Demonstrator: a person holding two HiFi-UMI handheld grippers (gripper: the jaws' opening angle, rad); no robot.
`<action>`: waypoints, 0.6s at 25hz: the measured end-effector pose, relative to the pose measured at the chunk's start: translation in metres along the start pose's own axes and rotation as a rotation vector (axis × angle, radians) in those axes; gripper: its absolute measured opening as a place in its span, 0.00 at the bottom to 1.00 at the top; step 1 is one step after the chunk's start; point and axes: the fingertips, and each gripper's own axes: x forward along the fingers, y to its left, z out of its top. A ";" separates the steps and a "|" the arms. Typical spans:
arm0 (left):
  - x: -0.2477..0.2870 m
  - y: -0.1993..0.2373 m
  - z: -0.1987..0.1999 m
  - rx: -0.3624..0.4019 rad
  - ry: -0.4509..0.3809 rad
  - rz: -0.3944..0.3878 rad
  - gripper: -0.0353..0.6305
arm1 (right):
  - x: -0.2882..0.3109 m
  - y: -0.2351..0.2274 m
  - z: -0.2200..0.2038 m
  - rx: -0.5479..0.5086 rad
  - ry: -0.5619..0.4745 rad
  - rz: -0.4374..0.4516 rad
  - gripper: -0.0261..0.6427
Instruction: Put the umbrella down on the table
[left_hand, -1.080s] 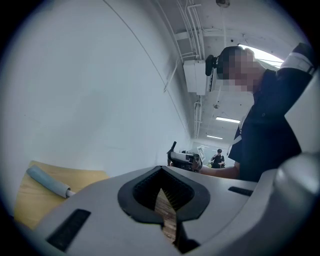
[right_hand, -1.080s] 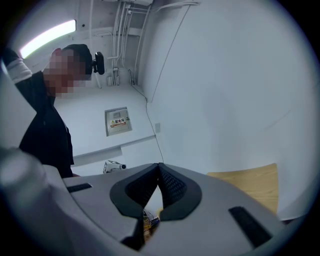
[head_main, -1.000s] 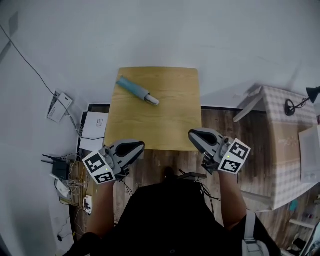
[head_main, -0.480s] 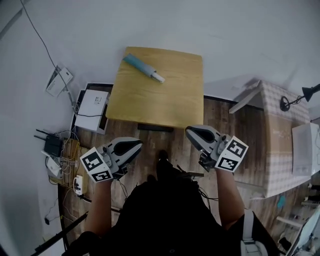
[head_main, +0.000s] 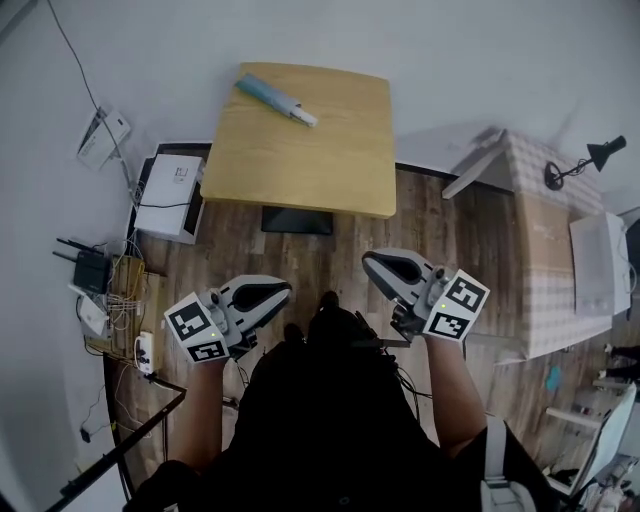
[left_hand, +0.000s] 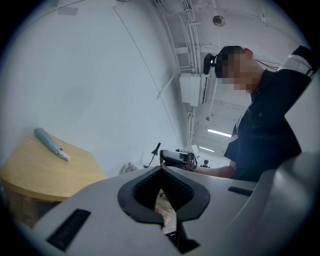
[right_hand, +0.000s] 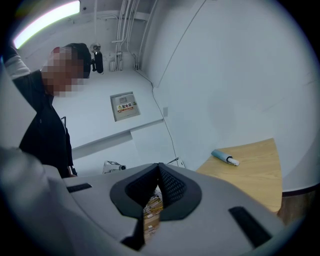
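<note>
Because the wooden table (head_main: 300, 160) already bears the folded blue umbrella (head_main: 275, 99) flat near its far left corner, the task looks done, so the left tool (head_main: 283, 291) and right tool (head_main: 370, 262) hang closed and empty, well short of it.

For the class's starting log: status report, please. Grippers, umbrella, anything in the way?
Left gripper shut, empty. Right gripper shut, empty. Umbrella lying on table, far left corner. No obstruction seen.

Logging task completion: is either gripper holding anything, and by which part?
Nothing is held. The left gripper and right gripper have jaws together, empty; the umbrella lies on the table.
</note>
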 end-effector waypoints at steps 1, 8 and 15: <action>0.000 -0.004 0.000 0.007 0.004 -0.006 0.07 | -0.002 0.004 -0.001 0.000 -0.003 -0.001 0.07; 0.001 -0.023 0.019 0.085 0.010 -0.012 0.07 | -0.009 0.022 -0.001 -0.043 0.013 0.025 0.07; 0.023 -0.049 0.013 0.092 0.007 0.012 0.07 | -0.038 0.033 -0.005 -0.064 0.025 0.071 0.07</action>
